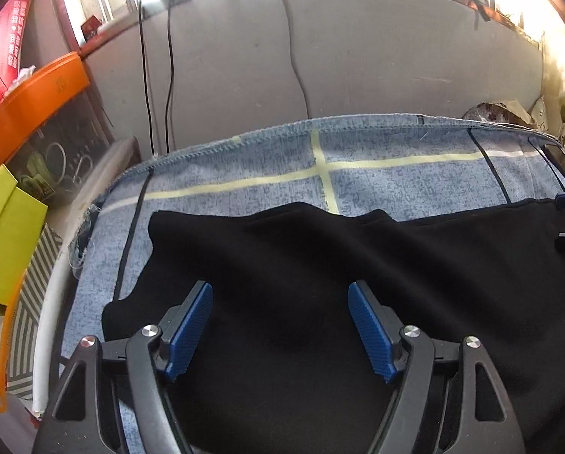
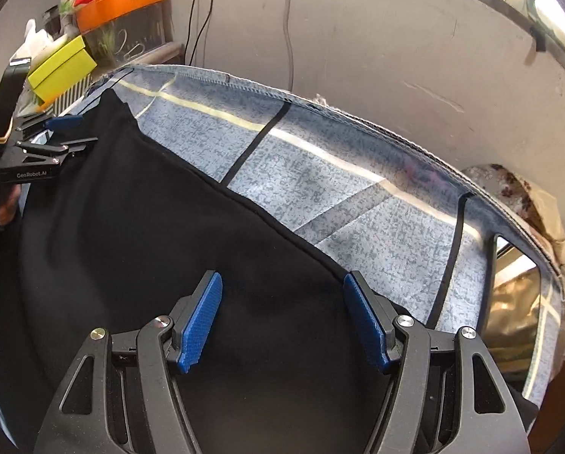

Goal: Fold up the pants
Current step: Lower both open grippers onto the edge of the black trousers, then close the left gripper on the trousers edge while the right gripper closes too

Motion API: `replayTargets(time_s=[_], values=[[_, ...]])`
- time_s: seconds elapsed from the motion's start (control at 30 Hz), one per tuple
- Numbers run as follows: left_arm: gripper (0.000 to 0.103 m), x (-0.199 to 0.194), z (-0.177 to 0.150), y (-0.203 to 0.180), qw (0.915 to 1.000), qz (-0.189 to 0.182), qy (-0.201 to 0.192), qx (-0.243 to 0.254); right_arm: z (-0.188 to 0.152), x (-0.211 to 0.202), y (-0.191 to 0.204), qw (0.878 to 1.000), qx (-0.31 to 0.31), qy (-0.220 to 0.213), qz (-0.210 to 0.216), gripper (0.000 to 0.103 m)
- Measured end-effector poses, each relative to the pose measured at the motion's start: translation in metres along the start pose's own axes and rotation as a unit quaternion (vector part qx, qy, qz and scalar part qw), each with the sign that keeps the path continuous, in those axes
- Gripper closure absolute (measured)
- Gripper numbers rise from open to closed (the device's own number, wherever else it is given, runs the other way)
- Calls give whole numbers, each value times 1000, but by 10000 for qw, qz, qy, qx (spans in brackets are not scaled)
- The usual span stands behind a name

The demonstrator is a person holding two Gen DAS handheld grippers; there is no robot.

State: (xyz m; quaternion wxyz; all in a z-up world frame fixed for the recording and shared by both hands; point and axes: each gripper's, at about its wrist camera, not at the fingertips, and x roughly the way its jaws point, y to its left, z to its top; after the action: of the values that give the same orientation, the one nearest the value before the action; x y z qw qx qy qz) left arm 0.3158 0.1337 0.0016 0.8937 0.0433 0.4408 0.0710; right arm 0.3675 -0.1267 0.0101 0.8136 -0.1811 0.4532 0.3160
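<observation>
The black pants [image 1: 320, 265] are lying spread on the blue patterned cloth [image 1: 396, 185], filling the view from 3 to 9 o'clock. The left gripper [image 1: 280, 325] and right gripper [image 2: 282, 321] are hovering spread, holding nothing. Likely next: pinching an edge to begin folding.

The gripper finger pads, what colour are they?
Blue, with a fine ribbed texture, on black arms. The pads show best in the left wrist view.

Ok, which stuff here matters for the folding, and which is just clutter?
For the job: black fabric pants; left tool; right tool; blue patterned table cloth.

Clutter: yellow-green cardboard box; orange plastic bin; red printed package; black wall cables.
</observation>
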Motion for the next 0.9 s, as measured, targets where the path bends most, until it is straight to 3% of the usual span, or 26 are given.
replayTargets(time_s=[0.07, 0.1, 0.17, 0.2, 0.27, 0.33, 0.4, 0.6, 0.73, 0.9], values=[[27, 3, 1, 1, 9998, -130, 75, -145, -1, 0, -1, 10000, -61, -17, 20, 36], [29, 4, 1, 1, 9996, -188, 90, -172, -1, 0, -1, 9999, -97, -34, 47, 45], [51, 3, 1, -1, 9988, -443, 118, -173, 0, -2, 0, 9997, -128, -82, 189, 74], [56, 2, 2, -5, 9986, -508, 124, -123, 0, -3, 2, 9997, -174, -96, 156, 92], [85, -1, 1, -17, 9982, -581, 94, 93, 1, -3, 8, 9994, -314, -79, 95, 97], [98, -5, 2, -26, 9982, -522, 69, 276, 2, -3, 16, 9987, -499, -83, -93, 99], [100, -4, 2, -32, 9986, -371, 8, 383, 3, -5, 19, 9984, -520, -132, -181, 100], [101, -25, 3, -12, 9987, -400, -291, 110, 0, -44, 31, 9962, -553, -601, -297, 101], [101, -62, -4, 5, 9961, -547, -668, -176, -15, -85, 49, 9925, -592, -1007, -347, 101], [101, -115, -38, 22, 9893, -907, -1039, -468, -54, -128, 78, 9889, -657, -1283, -354, 101]])
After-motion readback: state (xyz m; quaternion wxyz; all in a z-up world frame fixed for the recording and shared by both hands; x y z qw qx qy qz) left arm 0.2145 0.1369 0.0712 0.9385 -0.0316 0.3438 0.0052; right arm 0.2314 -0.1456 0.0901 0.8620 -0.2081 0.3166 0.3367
